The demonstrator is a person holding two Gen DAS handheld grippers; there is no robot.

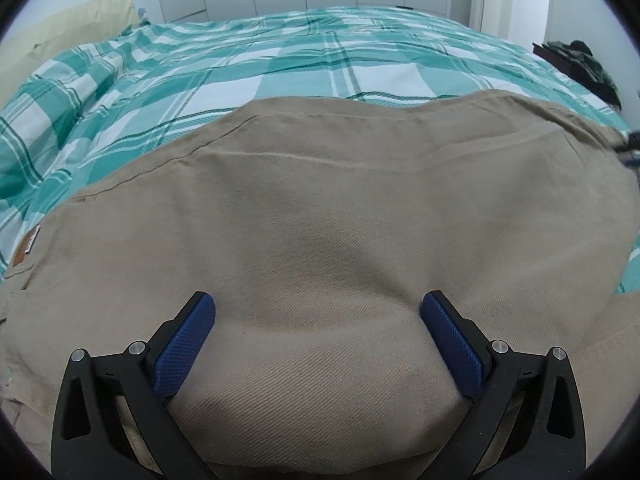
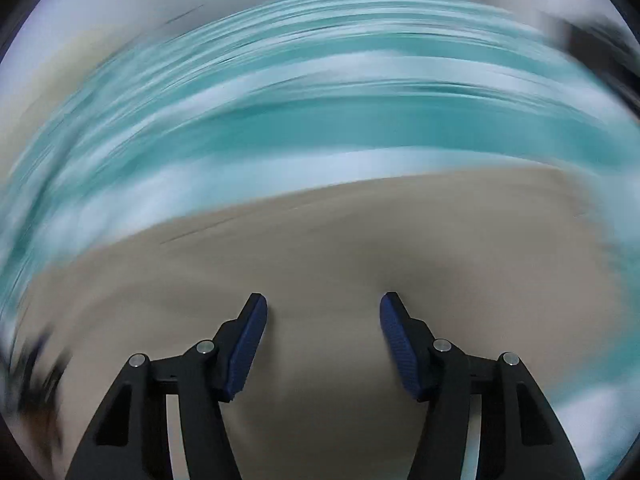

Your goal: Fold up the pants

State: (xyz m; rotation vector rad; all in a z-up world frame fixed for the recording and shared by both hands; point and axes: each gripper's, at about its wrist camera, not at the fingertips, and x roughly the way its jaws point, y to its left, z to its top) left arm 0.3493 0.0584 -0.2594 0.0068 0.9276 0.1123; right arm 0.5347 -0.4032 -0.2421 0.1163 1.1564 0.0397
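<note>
1. From my left gripper point(image 1: 318, 312), the khaki pants point(image 1: 320, 208) fill the near ground, folded thick and bulging up between its wide-spread jaws.
2. Beyond them the checked bedspread point(image 1: 280, 64) lies flat and bare across the middle: open passage.
3. Far left, rumpled bedding and a pale pillow point(image 1: 80, 20) rise up.
4. Far right, dark clothing point(image 1: 580, 60) is heaped at the bed's edge.
5. My right gripper's point(image 2: 323, 312) view is smeared; only cloth shows between its parted jaws.
</note>
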